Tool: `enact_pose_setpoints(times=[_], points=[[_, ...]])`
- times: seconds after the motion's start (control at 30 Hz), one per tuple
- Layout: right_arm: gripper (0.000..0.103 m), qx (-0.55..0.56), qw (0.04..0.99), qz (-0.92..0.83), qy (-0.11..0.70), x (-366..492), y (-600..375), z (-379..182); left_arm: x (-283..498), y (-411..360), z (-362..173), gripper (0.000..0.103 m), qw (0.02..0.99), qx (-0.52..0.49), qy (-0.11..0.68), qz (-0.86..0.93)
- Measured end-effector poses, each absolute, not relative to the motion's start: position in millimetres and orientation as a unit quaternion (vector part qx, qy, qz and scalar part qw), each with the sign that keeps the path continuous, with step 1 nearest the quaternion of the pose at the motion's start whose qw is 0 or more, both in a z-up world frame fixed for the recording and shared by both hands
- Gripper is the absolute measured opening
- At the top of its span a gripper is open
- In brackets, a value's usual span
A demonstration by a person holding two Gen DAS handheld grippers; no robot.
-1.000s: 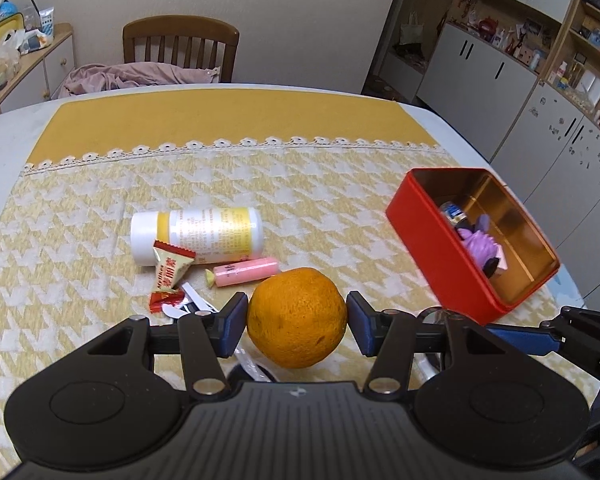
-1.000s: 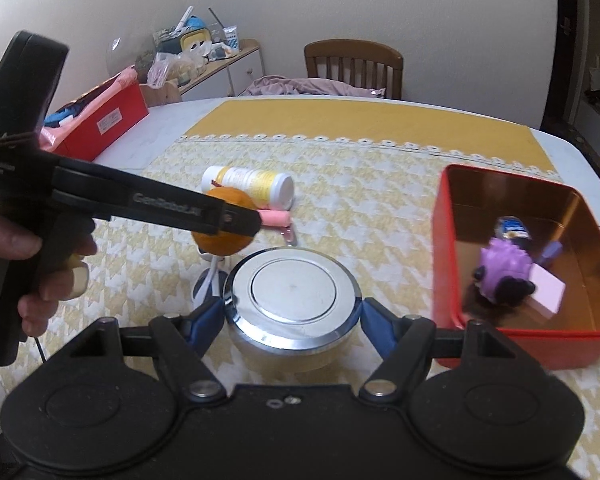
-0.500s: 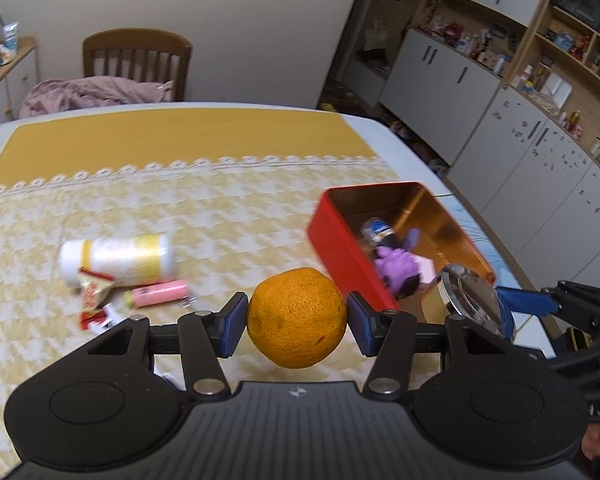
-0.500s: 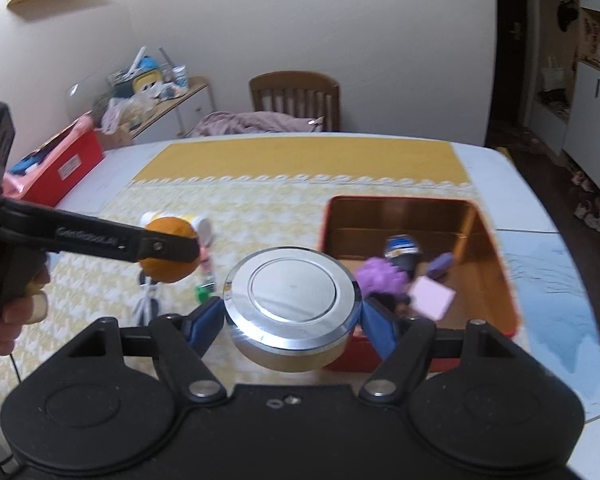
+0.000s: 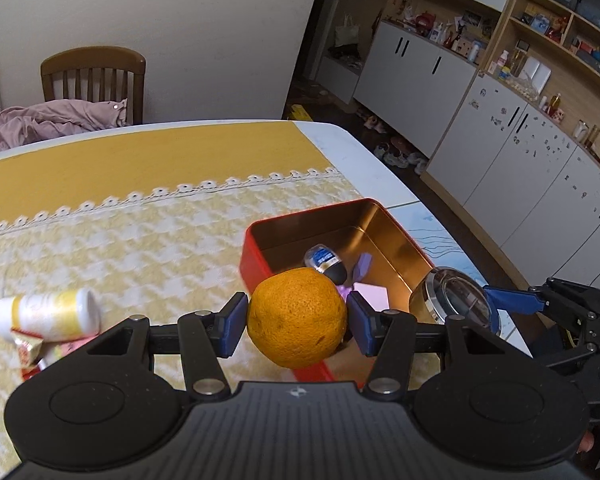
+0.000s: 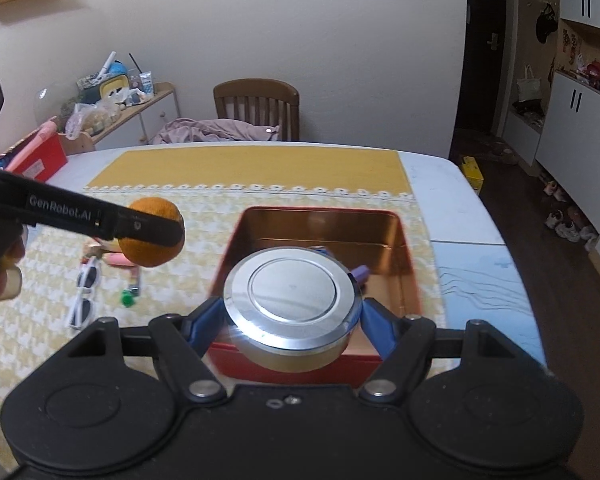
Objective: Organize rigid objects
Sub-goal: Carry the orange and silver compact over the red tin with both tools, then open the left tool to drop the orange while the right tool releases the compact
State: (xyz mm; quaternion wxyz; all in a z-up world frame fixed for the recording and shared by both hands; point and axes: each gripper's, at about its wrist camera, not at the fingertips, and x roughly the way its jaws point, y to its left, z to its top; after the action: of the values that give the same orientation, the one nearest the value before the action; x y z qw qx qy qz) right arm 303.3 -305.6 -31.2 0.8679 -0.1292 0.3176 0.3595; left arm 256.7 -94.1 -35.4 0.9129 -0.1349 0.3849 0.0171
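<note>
Since a second ago, you are carrying both loads across to the red tin (image 6: 408, 280). Your left gripper (image 5: 297, 318) is clamping the orange (image 5: 297, 318) near its rim; your right gripper (image 6: 292, 312) is gripping the round metal tin (image 6: 292, 292), seemingly above its near edge, so both drops are coming.

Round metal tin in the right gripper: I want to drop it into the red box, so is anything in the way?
Nothing blocks the open top. The round metal tin hangs over the red box, whose near half already holds a small bottle, a purple toy and a pink block. The orange stays left, apart.
</note>
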Motion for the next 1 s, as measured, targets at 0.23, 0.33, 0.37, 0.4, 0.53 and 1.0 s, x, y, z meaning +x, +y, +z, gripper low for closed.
enact_pose_setpoints(times=[0.23,0.33,0.37,0.4,0.53,1.0], points=[[0.074,-0.142,0.863,0.352,0.332,334,-311,-42,299,-114,-43,0.053,0.911,-0.112,0.396,0.020],[0.074,-0.150,0.859,0.351,0.340,345,-309,-48,316,-124,-49,0.053,0.911,-0.093,0.402,0.017],[0.074,-0.151,0.858,0.350,0.343,347,-308,-51,322,-126,-52,0.053,0.910,-0.089,0.405,0.017],[0.074,-0.154,0.857,0.351,0.345,350,-307,-53,327,-128,-55,0.053,0.909,-0.085,0.407,0.018],[0.074,-0.173,0.849,0.358,0.349,356,-300,-61,346,-135,-68,0.053,0.905,-0.077,0.418,0.025],[0.074,-0.227,0.835,0.368,0.340,370,-281,-79,388,-144,-101,0.053,0.892,-0.038,0.448,0.049]])
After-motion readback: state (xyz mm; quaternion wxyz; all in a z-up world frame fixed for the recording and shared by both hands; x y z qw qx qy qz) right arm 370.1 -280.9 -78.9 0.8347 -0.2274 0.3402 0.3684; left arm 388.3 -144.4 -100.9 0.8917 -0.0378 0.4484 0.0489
